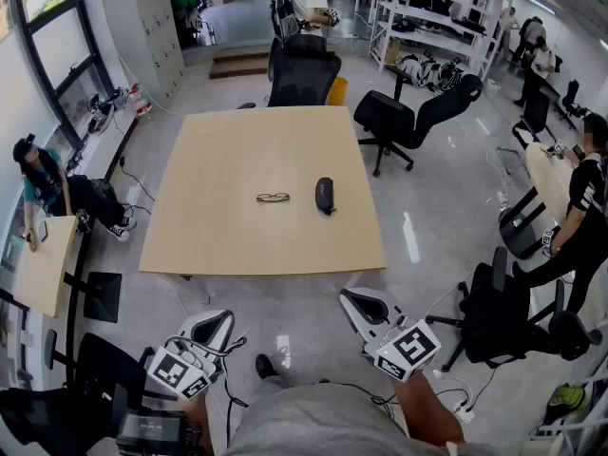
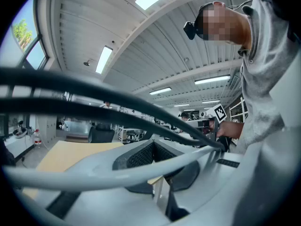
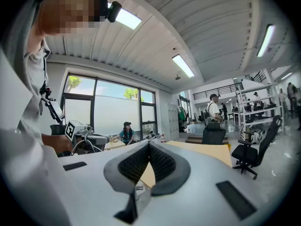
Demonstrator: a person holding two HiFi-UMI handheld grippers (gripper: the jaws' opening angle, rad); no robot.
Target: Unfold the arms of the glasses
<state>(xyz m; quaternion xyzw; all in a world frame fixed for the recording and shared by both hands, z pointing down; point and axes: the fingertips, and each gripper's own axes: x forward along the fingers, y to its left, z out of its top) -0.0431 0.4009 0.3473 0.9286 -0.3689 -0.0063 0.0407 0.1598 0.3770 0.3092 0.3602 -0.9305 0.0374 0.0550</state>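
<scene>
The left gripper [image 1: 210,321] is held low near the person's body, well short of the counter [image 1: 218,155], jaws together on nothing; cables cross its own view. The glasses [image 1: 273,197] lie mid-counter, too small to tell how the arms are folded, with a dark case [image 1: 325,195] just to their right. The right gripper [image 1: 360,303] is likewise closed and empty. No step looks begun; next, both grippers need to reach forward and open.
</scene>
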